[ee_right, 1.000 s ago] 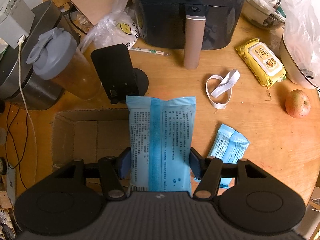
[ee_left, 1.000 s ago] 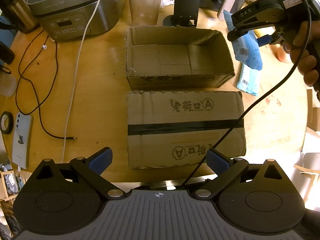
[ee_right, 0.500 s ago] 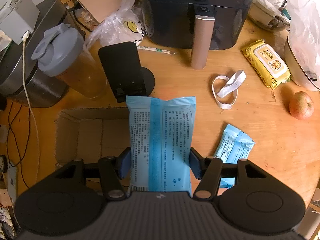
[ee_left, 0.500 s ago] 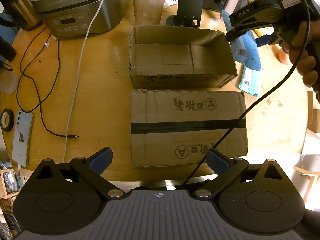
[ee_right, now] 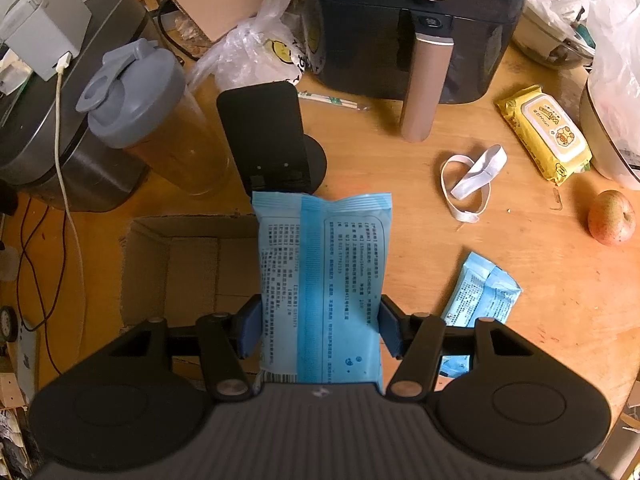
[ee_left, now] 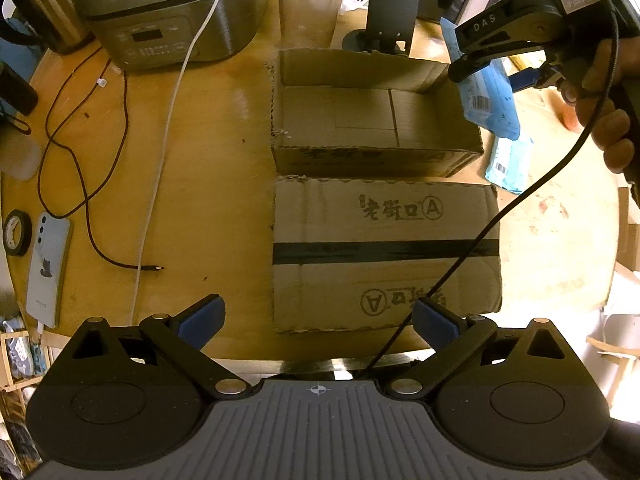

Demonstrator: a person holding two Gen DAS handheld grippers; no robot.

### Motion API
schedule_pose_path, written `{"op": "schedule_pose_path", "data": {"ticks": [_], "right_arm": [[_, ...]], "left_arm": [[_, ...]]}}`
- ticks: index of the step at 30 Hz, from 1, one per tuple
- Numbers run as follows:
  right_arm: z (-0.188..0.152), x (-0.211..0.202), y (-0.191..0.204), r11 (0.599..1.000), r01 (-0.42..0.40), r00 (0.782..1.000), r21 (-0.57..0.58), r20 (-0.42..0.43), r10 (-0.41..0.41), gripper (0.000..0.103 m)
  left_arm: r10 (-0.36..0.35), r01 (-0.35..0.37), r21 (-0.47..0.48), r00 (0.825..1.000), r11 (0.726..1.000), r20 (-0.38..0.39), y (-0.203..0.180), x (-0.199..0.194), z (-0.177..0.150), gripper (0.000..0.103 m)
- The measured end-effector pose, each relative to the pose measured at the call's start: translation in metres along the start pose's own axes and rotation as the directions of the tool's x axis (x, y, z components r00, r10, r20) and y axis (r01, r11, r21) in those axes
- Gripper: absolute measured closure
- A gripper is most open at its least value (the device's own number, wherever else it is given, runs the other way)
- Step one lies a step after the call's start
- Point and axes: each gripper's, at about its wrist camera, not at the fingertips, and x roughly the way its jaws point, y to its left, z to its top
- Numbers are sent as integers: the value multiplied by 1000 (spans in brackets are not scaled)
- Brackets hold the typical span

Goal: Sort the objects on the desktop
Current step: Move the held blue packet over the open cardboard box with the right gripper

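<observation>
Right gripper (ee_right: 320,328) clamped on blue wipes pack (ee_right: 320,280), pads pressing both long edges, same grip as a second ago. Against the earlier right wrist frame: open cardboard box (ee_right: 176,268) slid further under the pack; air fryer and shaker bottle (ee_right: 152,120) lower in view. Pack over the box's right wall, at 9 o'clock from a second blue pack (ee_right: 482,294) lying flat on the table. In the left wrist view, pack (ee_left: 490,100) hanging at 2 o'clock, over the box's (ee_left: 376,108) right end.

Left gripper (ee_left: 318,320) spread wide, nothing between blue pads, unchanged; box a little nearer than before.

Materials: pack glossy film, crimped top edge, printed text panel. Box corrugated, rectangular, ragged torn rim, bare inside. Flattened carton (ee_left: 384,248) at 6 o'clock from it, black tape stripe, stamped characters. Table (ee_right: 380,184) round, varnished wood. Yellow wipes pack (ee_right: 544,132), white elastic loop (ee_right: 472,184), apple (ee_right: 610,218) at 1–3 o'clock.
</observation>
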Motion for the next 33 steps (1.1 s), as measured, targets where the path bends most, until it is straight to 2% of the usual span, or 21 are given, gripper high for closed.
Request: {"op": "schedule_pose_path", "data": {"ticks": [33], "right_arm": [[2,9,20,1000,-7,1000,-4,-12,7,46]], "left_arm": [[-2,1,-17,1000,1000,-7,9,2,3,0]]}}
